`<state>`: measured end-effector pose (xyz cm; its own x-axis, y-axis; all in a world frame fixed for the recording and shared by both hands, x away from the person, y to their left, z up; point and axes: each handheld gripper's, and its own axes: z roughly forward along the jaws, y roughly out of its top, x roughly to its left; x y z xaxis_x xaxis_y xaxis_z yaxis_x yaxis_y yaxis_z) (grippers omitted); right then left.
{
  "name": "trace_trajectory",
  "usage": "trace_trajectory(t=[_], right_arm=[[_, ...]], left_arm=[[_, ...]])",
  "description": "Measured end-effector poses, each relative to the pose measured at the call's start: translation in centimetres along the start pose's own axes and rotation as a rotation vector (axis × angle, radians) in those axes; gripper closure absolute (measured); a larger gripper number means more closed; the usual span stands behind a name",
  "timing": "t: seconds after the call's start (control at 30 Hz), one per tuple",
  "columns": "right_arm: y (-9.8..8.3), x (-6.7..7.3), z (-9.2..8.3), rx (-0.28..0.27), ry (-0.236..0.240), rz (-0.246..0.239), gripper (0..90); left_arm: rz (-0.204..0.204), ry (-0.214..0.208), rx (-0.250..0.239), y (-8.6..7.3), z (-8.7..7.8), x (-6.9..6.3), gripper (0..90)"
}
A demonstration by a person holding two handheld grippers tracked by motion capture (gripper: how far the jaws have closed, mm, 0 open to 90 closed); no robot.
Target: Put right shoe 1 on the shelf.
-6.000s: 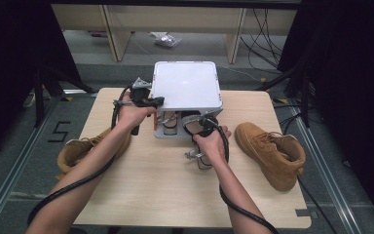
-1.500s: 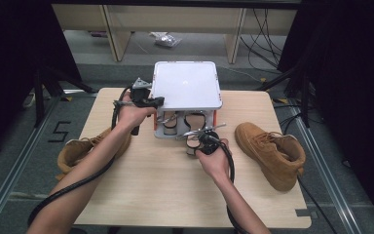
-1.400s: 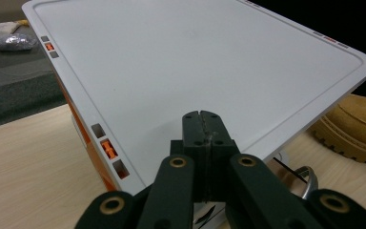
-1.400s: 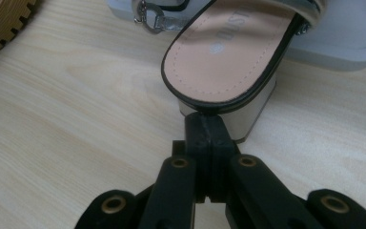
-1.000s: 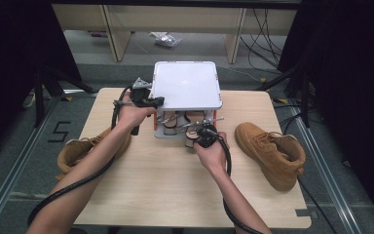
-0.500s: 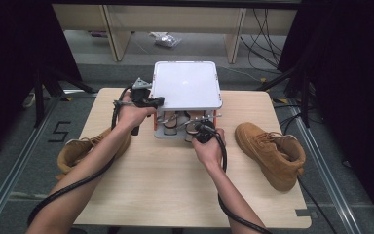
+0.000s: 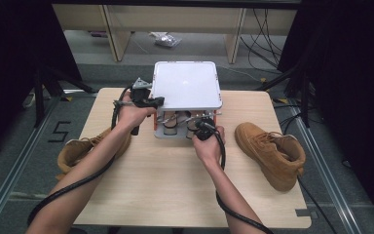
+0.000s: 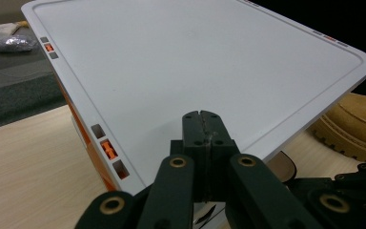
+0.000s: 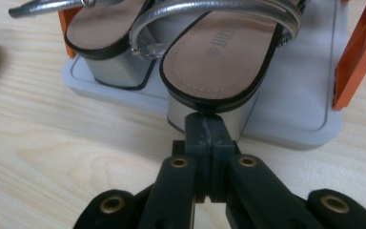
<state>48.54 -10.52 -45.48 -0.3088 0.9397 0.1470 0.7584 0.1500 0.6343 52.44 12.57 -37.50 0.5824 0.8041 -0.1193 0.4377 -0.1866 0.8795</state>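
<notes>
A small rack with a white top shelf (image 7: pixel 187 85) and orange posts stands at the table's far middle. On its grey base (image 9: pixel 286 95) lie two silver block-heel sandals (image 7: pixel 171 122). My right gripper (image 9: pixel 205 119) is shut, its tips against the silver heel of the right-hand sandal (image 9: pixel 214 47), in front of the rack (image 7: pixel 199 123). The other sandal (image 9: pixel 100 28) lies beside it. My left gripper (image 8: pixel 203 117) is shut with nothing in it, over the white shelf (image 8: pixel 195 57) near its front left corner (image 7: pixel 159 101).
One tan boot (image 7: pixel 272 153) lies on the table to the right of the rack. A second tan boot (image 7: pixel 75 151) lies at the left, partly under the left forearm. Bare wooden tabletop (image 7: pixel 165 185) spreads in front. Floor and cables lie beyond.
My right gripper has moved a little forward towards the rack, and the sandal at its tips has slid further in under the white shelf. The left gripper has stayed put.
</notes>
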Motion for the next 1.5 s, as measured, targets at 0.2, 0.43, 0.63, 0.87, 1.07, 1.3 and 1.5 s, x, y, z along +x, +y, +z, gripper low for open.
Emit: trace_trajectory(t=[0.2,0.43,0.63,0.87,1.07,1.3,1.5], right_arm=[[0.3,-0.1,0.2,-0.006,-0.035,-0.018,90.0],[0.6,-0.1,0.6,-0.022,-0.050,-0.023,90.0],[0.7,-0.1,1.0,-0.023,-0.059,0.003,90.0],[0.6,-0.3,1.6,-0.031,-0.078,-0.011,90.0],[0.4,-0.5,2.2,-0.043,-0.091,-0.027,90.0],[0.3,-0.5,2.6,-0.062,-0.100,-0.022,90.0],[0.2,-0.6,2.6,-0.072,-0.108,-0.045,89.4]], left_arm=[[0.001,0.000,0.000,0.0,0.0,0.0,89.6],[0.004,0.003,0.004,0.0,-0.1,0.0,89.6],[0.004,0.003,0.004,0.0,-0.1,0.0,89.6],[0.004,0.001,0.002,0.0,-0.1,0.0,89.6],[0.004,0.001,0.002,0.0,-0.1,0.0,89.6],[0.003,-0.001,-0.002,-0.1,0.0,0.0,89.6],[0.002,0.000,-0.003,-0.1,0.0,0.0,89.6]])
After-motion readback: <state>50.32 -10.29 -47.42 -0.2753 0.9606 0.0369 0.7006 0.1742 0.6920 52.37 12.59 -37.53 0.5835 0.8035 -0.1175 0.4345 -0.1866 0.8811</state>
